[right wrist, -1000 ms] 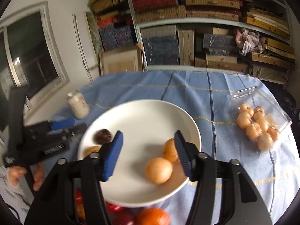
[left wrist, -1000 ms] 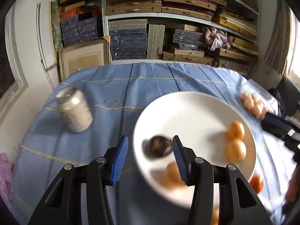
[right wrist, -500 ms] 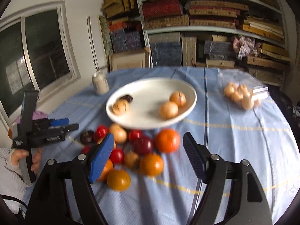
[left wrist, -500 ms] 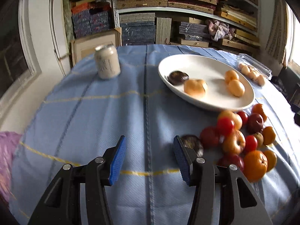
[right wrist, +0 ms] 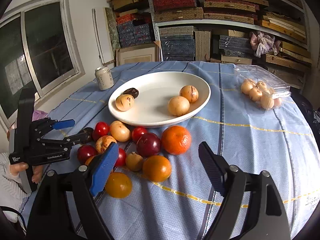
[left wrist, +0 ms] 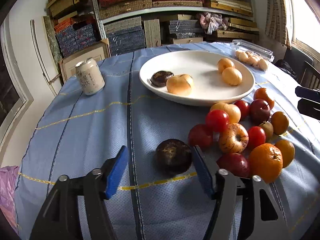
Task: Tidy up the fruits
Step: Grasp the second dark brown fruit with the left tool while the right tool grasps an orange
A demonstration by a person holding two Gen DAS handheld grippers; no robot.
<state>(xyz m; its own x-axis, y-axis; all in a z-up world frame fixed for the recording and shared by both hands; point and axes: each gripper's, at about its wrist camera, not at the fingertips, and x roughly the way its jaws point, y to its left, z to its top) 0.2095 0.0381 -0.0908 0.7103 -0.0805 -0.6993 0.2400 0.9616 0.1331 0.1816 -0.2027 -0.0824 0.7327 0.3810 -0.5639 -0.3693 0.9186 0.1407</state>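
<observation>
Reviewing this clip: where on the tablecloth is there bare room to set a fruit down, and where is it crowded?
Bare cloth lies between the can and the left gripper, left of the white plate. Another patch lies between the fruit pile and the clear box. The plate's middle is bare too. The pile itself is crowded.

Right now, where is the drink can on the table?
In the left wrist view the drink can stands upright on the blue tablecloth, left of the white plate, toward the table's far edge.
</observation>
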